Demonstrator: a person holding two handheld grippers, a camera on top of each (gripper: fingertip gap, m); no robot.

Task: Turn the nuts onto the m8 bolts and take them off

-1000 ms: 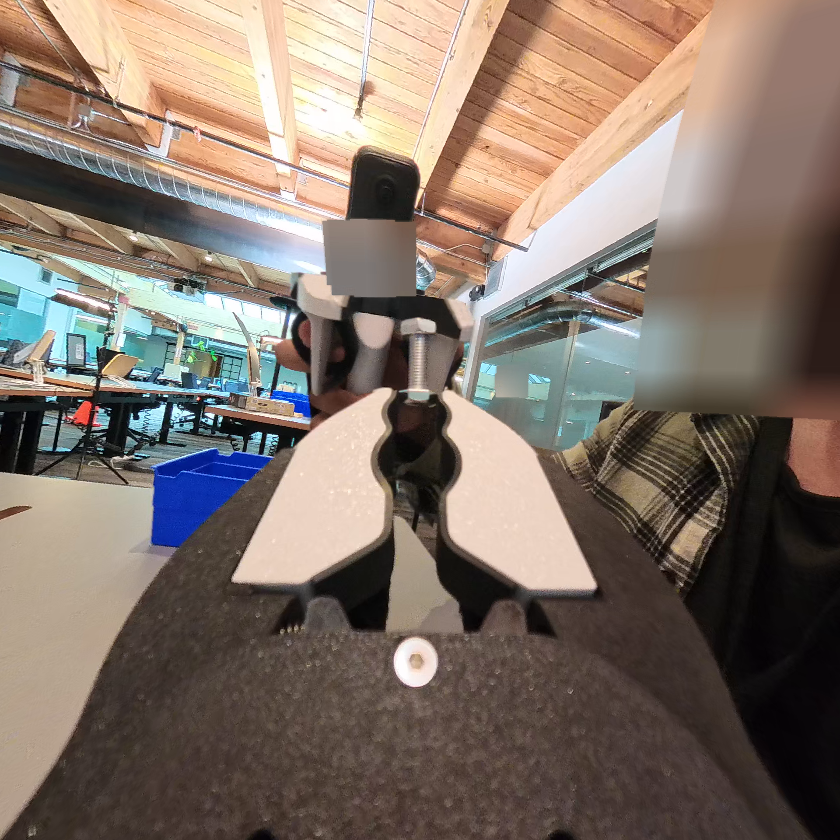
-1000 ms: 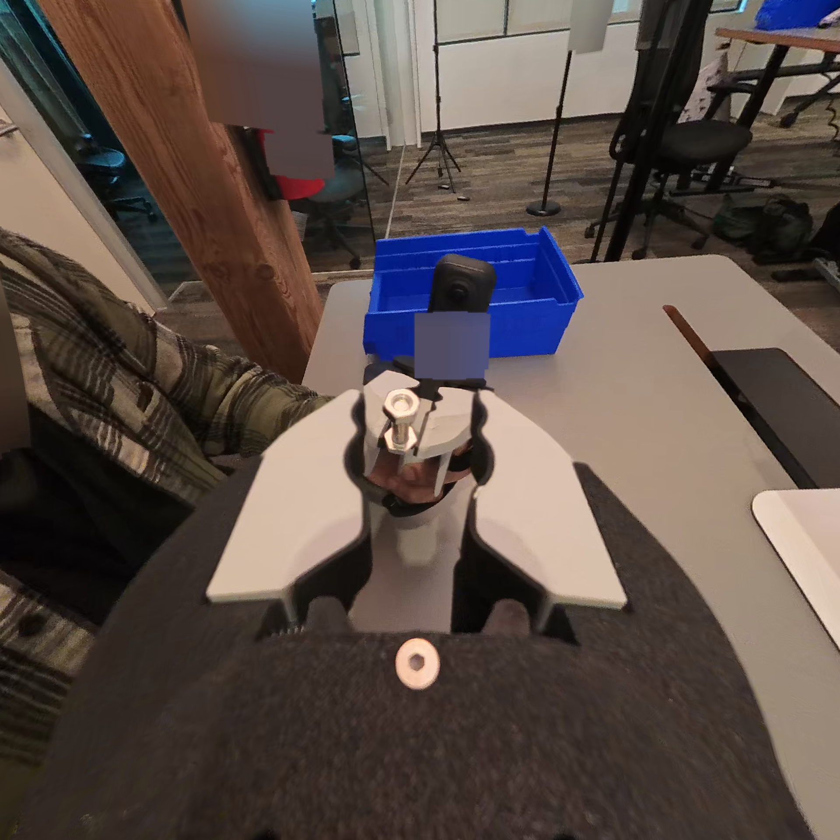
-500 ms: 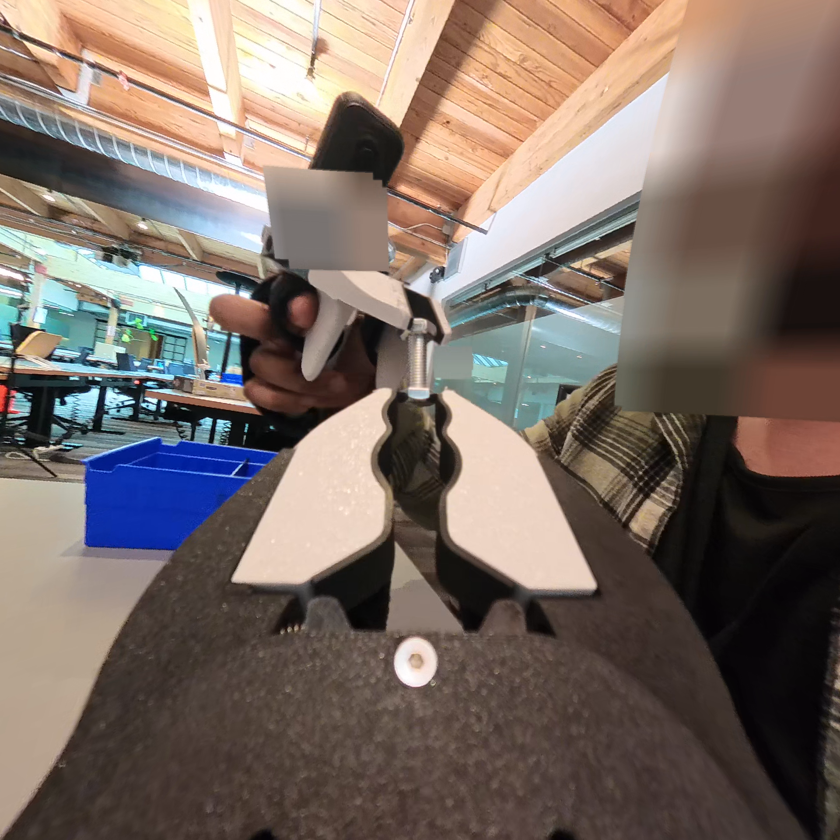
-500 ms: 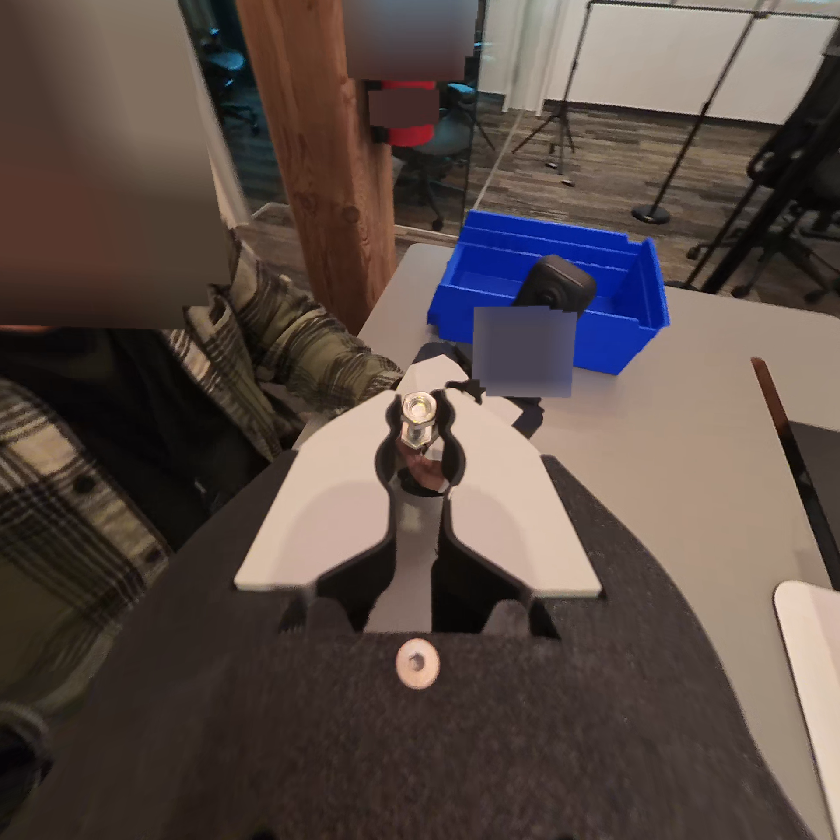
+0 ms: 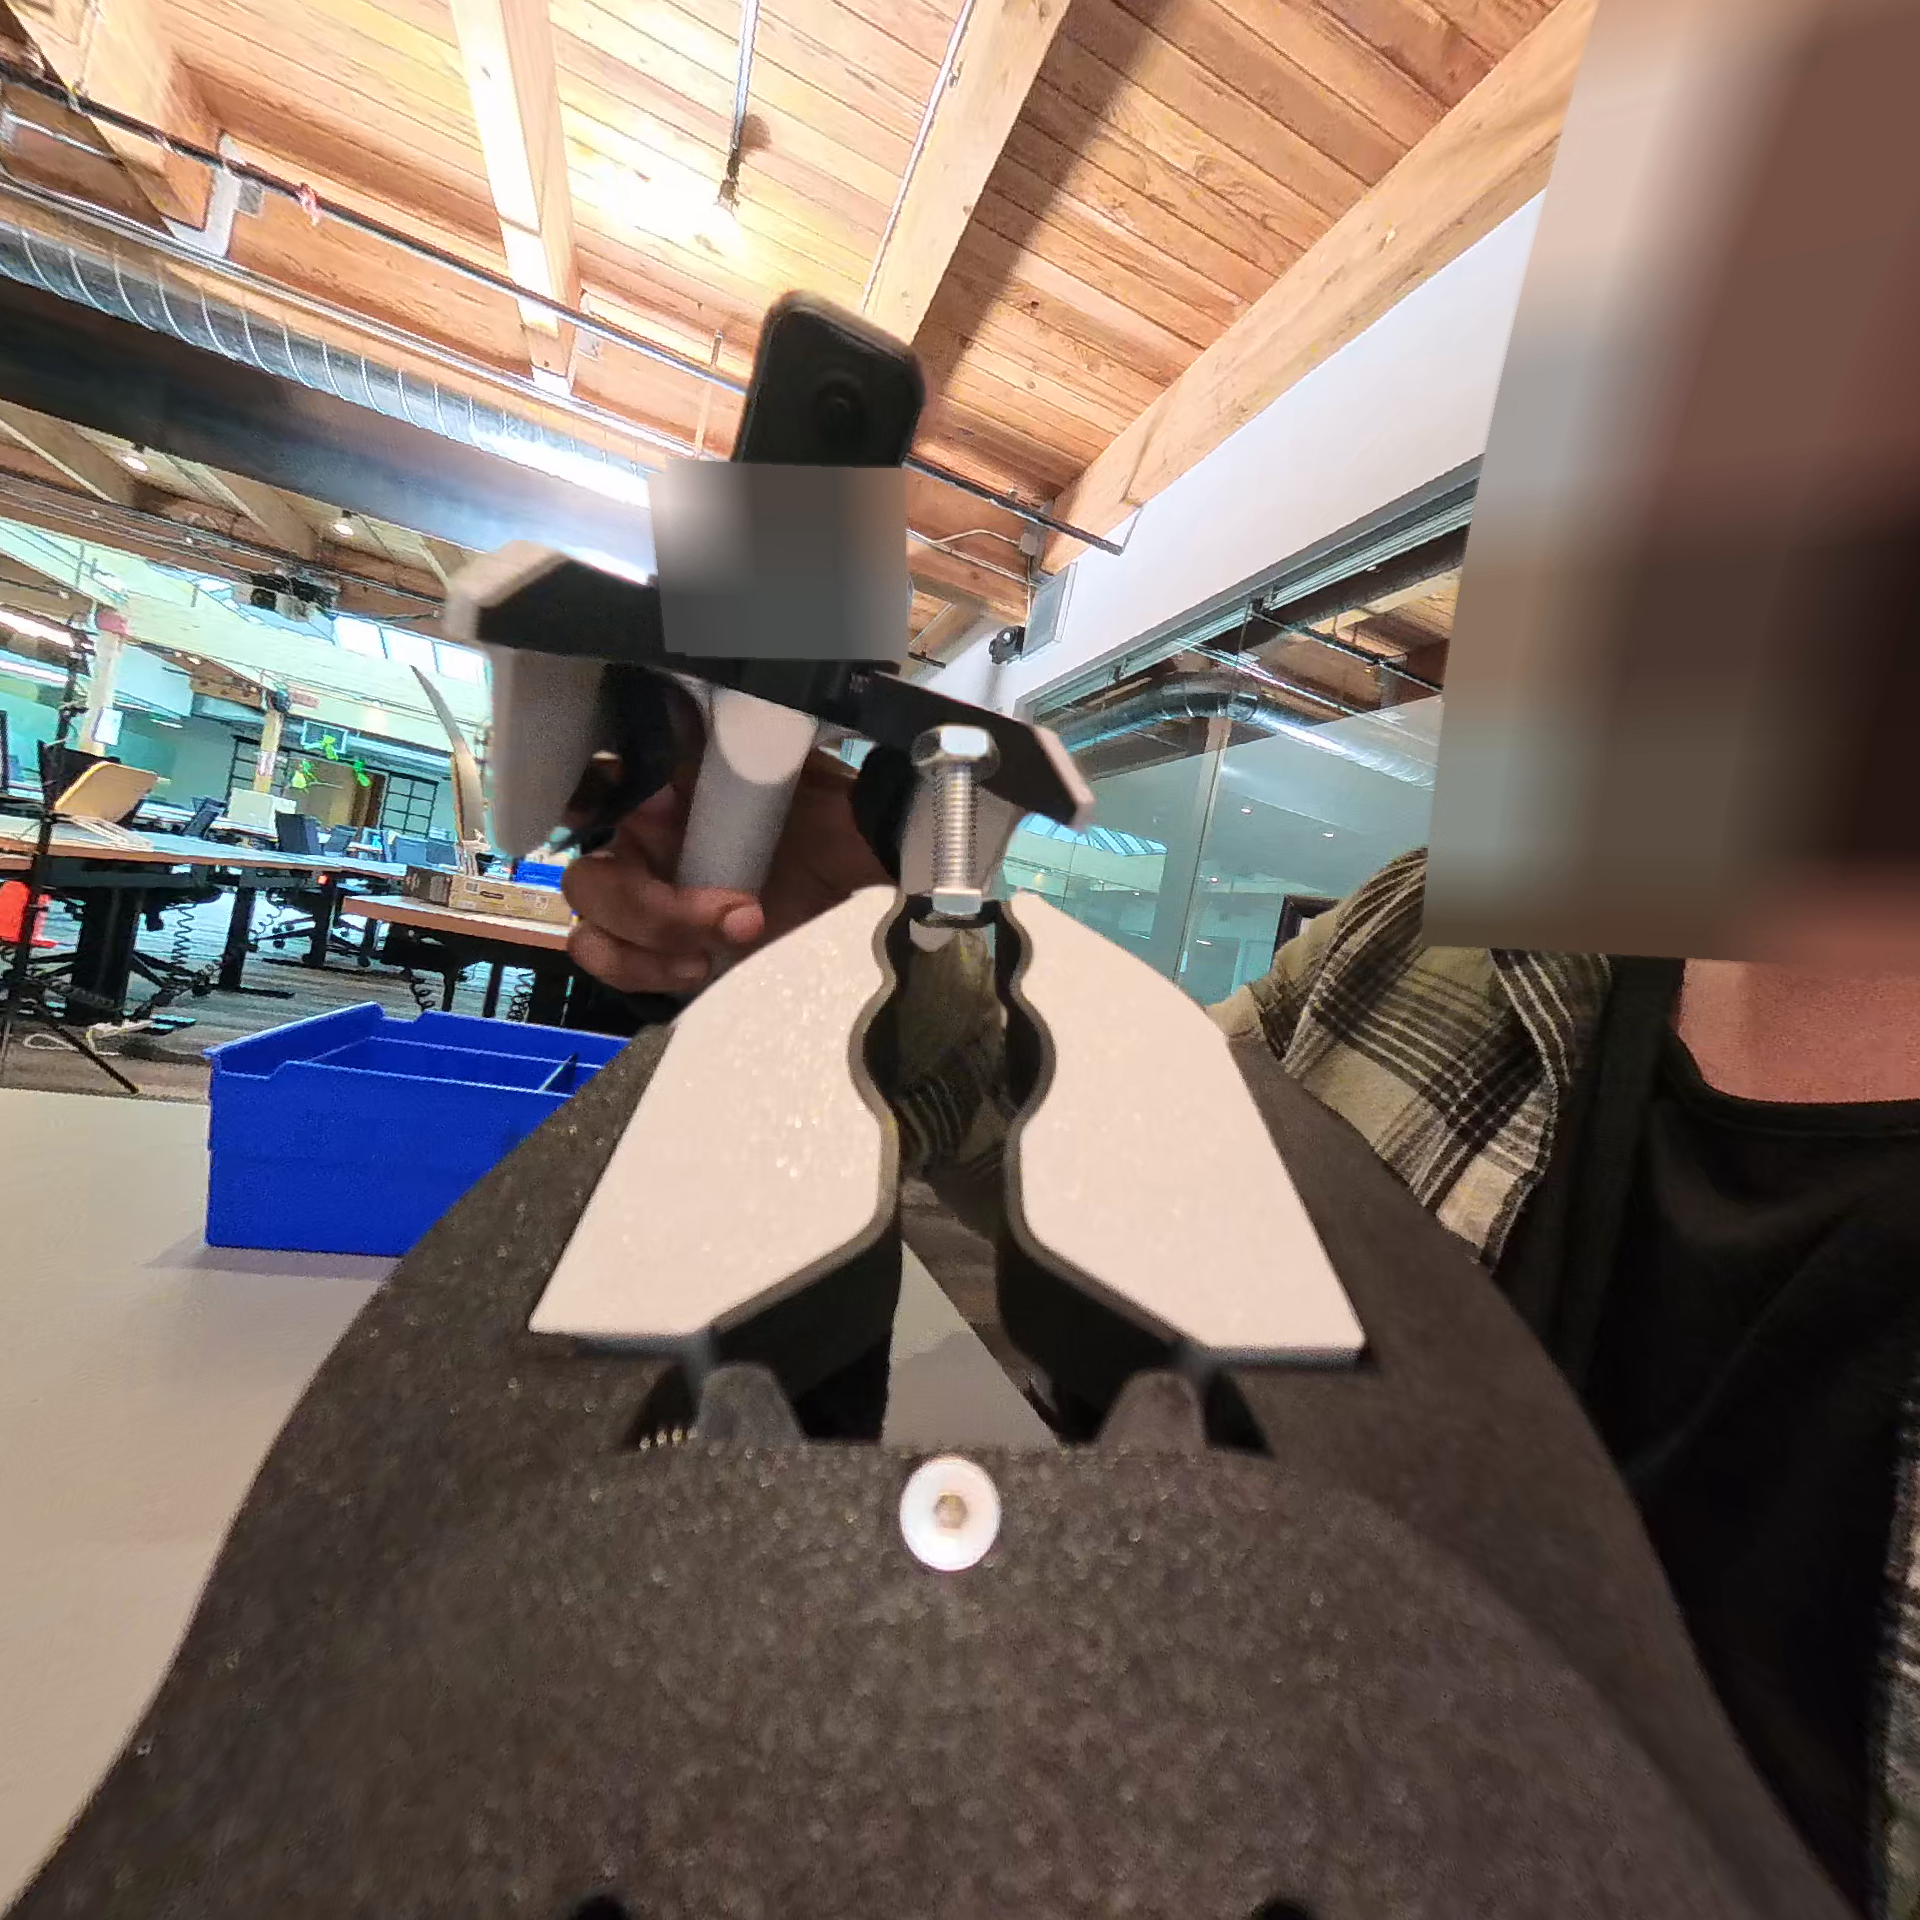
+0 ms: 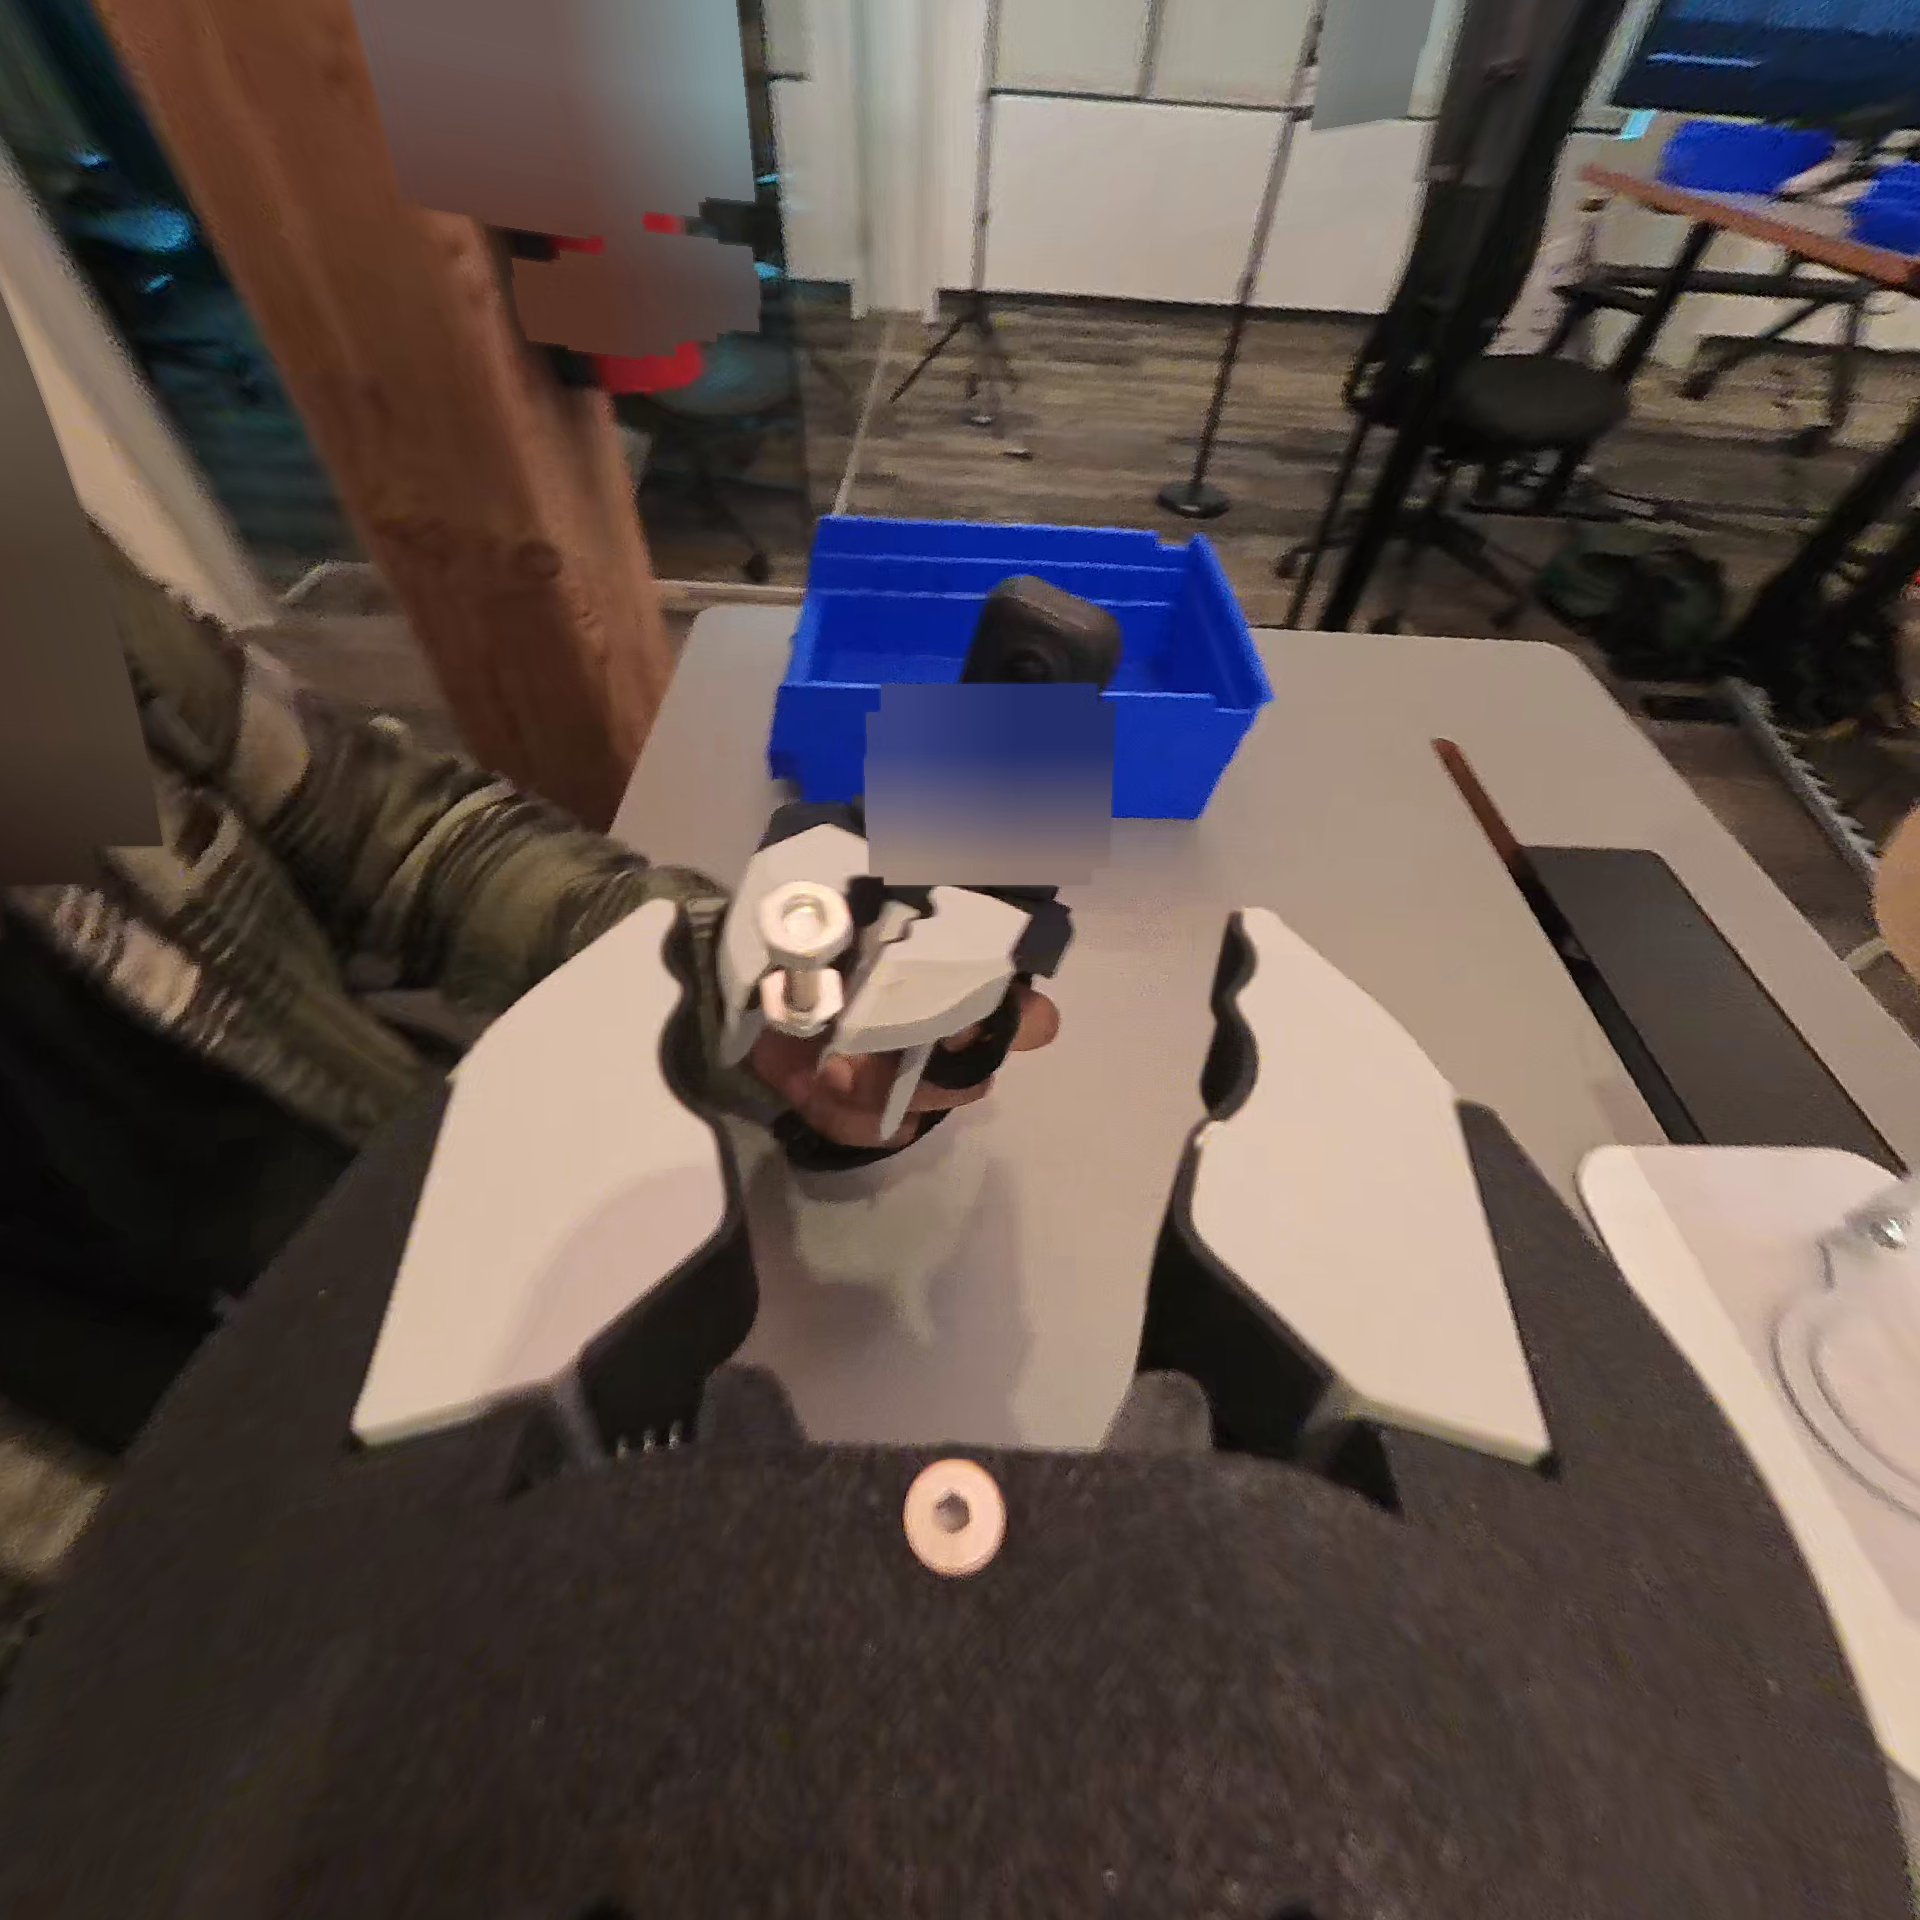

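Observation:
A silver M8 bolt (image 5: 954, 821) stands upright in my left gripper (image 5: 954, 906), which is shut on its lower hex end. A nut (image 5: 954, 746) sits on the bolt's upper end. In the right wrist view the bolt (image 6: 798, 966) points toward the camera, with the nut (image 6: 802, 920) nearest and the left gripper (image 6: 831, 982) clamped below it. My right gripper (image 6: 954, 920) is wide open. The bolt stands just inside its left finger (image 6: 582, 1049) and neither pad touches it. The right gripper (image 5: 769, 769) also shows behind the bolt in the left wrist view.
A blue bin (image 6: 1174, 717) stands on the grey table (image 6: 1351, 831) beyond the grippers; it also shows in the left wrist view (image 5: 343, 1143). A white tray (image 6: 1662, 1226) with a glass item lies at the right. A wooden post (image 6: 395, 416) and a person's plaid sleeve (image 6: 416, 862) are at the left. The tips of both grippers are at nearly the same place.
My right gripper closed on the nut half a second ago, and has now opened wide and let it go. My left gripper has kept its hold on the bolt throughout.

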